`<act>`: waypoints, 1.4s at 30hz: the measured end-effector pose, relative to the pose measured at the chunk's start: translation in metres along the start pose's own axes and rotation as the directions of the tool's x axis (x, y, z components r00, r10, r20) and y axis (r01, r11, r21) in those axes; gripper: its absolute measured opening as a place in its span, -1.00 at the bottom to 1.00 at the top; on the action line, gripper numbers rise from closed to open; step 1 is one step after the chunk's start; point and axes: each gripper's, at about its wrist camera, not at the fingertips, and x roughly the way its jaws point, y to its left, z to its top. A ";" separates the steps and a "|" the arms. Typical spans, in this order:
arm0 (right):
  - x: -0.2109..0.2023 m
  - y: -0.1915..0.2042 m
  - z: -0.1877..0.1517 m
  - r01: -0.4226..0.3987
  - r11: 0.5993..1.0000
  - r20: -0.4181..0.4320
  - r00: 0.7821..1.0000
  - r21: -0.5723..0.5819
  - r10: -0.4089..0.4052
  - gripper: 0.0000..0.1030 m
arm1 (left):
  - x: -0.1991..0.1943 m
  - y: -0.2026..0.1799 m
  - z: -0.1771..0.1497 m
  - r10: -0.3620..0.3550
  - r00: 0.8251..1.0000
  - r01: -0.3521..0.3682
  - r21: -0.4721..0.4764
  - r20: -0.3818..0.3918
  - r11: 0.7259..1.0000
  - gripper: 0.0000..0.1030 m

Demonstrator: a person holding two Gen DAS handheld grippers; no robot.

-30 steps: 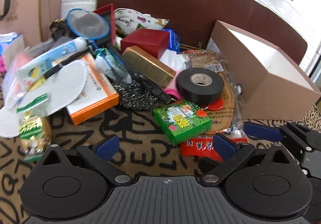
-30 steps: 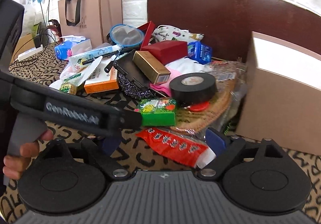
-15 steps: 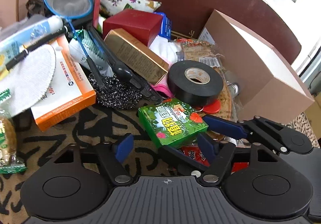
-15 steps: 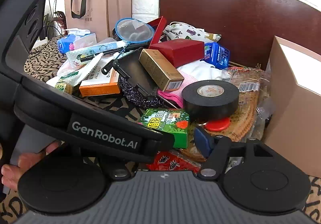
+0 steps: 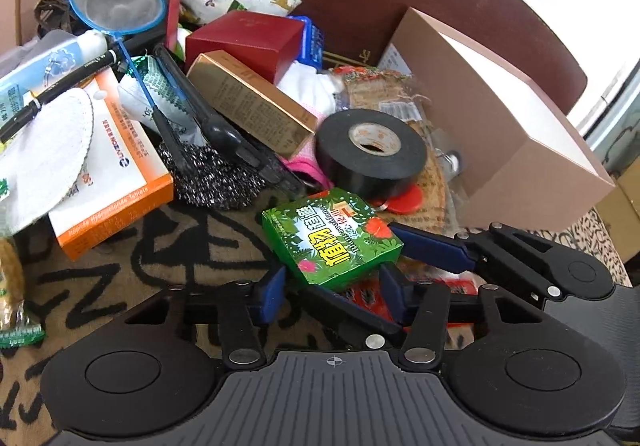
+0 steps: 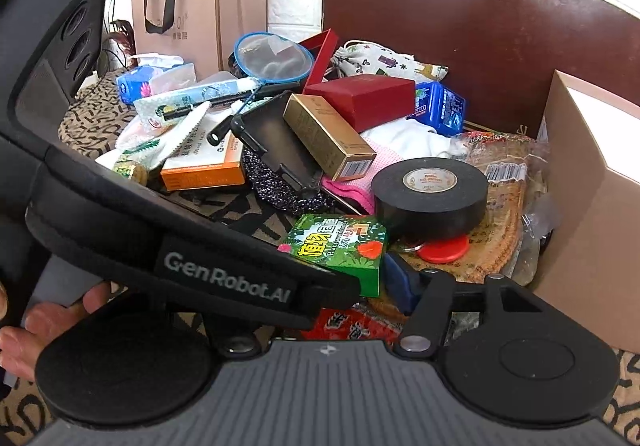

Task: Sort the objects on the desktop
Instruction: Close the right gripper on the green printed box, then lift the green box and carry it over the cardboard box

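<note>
A green box (image 5: 332,238) with yellow lettering lies on the patterned cloth at the near edge of a pile of desk objects. My left gripper (image 5: 332,286) is open, its blue pads either side of the box's near corner. My right gripper (image 6: 348,278) is open too; its right pad (image 6: 400,278) sits by the box's right side (image 6: 340,246), and its left finger is hidden behind the left gripper's body (image 6: 160,230). The right gripper's fingers (image 5: 432,246) also show in the left wrist view. A red snack packet (image 6: 352,326) lies under both grippers.
Behind the green box are a black tape roll (image 5: 372,150), a red disc (image 5: 404,202), a gold box (image 5: 248,102), a red box (image 5: 248,38), a steel scourer (image 5: 216,178) and an orange-white box (image 5: 116,166). An open cardboard box (image 5: 500,118) stands at the right.
Both grippers have moved forward into the pile. They now flank the green box, which looked farther off before. The left gripper's jaws have narrowed somewhat.
</note>
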 end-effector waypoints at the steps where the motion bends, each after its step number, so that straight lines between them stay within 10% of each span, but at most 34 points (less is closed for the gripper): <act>1: -0.003 0.000 -0.001 -0.002 1.000 0.000 1.000 -0.002 0.002 0.30 | -0.002 -0.002 -0.002 -0.001 1.000 0.001 0.005 -0.004 1.000 0.02; 17: -0.085 0.024 -0.054 0.009 1.000 -0.047 0.999 0.017 -0.008 0.30 | -0.041 -0.052 -0.073 -0.043 0.994 0.052 0.097 -0.096 0.994 0.02; 20: -0.094 0.026 -0.065 0.005 0.999 -0.062 0.998 0.040 -0.002 0.33 | -0.045 -0.058 -0.081 -0.037 0.995 0.050 0.143 -0.092 0.988 0.28; 42: -0.084 0.018 -0.075 -0.005 0.989 -0.073 0.997 0.147 0.016 0.38 | -0.037 -0.063 -0.078 -0.015 0.996 0.029 0.169 -0.083 0.985 0.34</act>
